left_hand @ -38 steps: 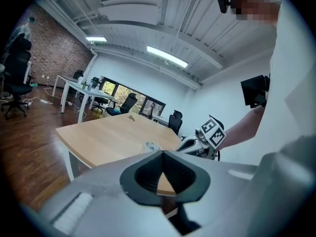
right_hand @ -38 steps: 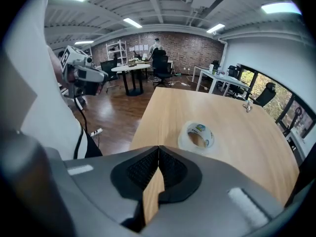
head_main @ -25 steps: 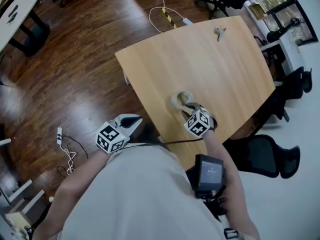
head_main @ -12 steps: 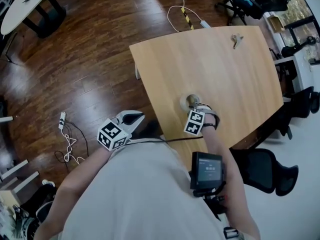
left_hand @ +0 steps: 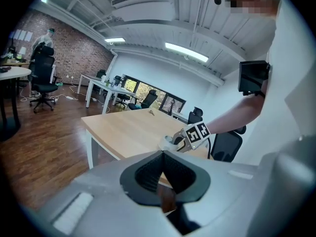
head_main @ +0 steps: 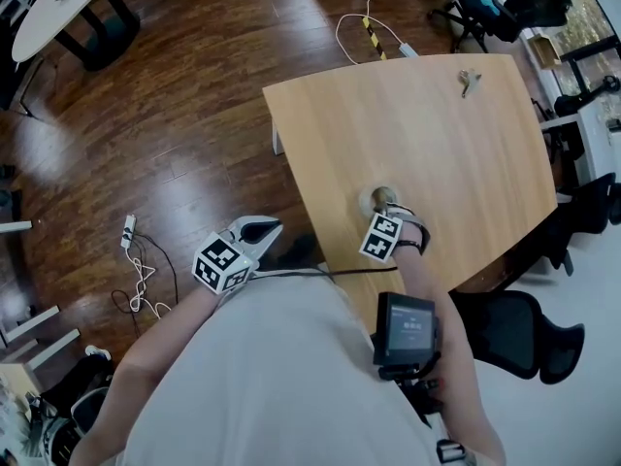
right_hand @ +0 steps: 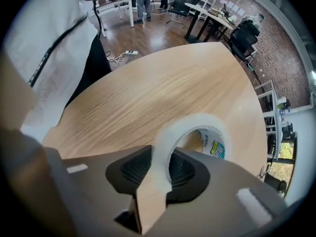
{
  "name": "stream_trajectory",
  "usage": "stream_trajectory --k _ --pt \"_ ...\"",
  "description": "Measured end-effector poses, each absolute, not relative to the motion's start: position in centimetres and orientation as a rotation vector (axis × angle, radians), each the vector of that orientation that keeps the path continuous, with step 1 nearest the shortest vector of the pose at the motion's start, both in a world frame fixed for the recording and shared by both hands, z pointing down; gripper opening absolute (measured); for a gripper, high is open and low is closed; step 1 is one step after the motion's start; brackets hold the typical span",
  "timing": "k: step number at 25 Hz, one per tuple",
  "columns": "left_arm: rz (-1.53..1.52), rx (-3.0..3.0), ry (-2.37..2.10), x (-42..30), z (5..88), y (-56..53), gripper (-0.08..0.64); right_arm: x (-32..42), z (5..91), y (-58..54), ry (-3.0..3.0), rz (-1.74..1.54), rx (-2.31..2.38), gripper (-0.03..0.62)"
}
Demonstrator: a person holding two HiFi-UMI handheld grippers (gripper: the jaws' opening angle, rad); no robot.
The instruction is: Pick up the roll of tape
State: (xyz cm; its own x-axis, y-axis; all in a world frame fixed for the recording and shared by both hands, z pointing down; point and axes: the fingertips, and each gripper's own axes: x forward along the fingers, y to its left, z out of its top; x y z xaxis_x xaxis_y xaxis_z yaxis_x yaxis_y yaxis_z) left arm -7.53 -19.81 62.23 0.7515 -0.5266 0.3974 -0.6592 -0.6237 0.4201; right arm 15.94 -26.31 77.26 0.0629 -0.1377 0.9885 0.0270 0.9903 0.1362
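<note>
Table: light wood top (head_main: 466,153), white legs, curved far edge.
Far end of table: small metal item (head_main: 470,83), lying alone.
Floor: dark glossy wood planks (head_main: 175,115).
Floor L of table: white pwr strip (head_main: 127,232) w/ tangled white cable (head_main: 144,284).
Beyond table: looped white cord (head_main: 364,27) on floor.
R of table: black office chair (head_main: 514,333), near table edge.
Top L: white oval table (head_main: 58,8), dark base.

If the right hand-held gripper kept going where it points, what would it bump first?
Probably the light wooden tabletop: the right hand-held gripper points down, its jaws closing astride the wall of the clear roll of tape lying there.
</note>
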Motion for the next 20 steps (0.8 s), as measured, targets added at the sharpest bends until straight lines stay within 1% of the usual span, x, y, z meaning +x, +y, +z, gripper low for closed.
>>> stream_trajectory --k 14,20 --pt "0.350 2.492 -0.753 -6.3 61.7 -20.6 0.005 15.2 72.5 -24.3 -1.885 0.445 0.642 0.100" --pt "0.352 2.552 -0.668 -4.9 60.6 -21.5 0.005 14.0 69.3 -23.1 -2.074 0.612 0.833 0.100"
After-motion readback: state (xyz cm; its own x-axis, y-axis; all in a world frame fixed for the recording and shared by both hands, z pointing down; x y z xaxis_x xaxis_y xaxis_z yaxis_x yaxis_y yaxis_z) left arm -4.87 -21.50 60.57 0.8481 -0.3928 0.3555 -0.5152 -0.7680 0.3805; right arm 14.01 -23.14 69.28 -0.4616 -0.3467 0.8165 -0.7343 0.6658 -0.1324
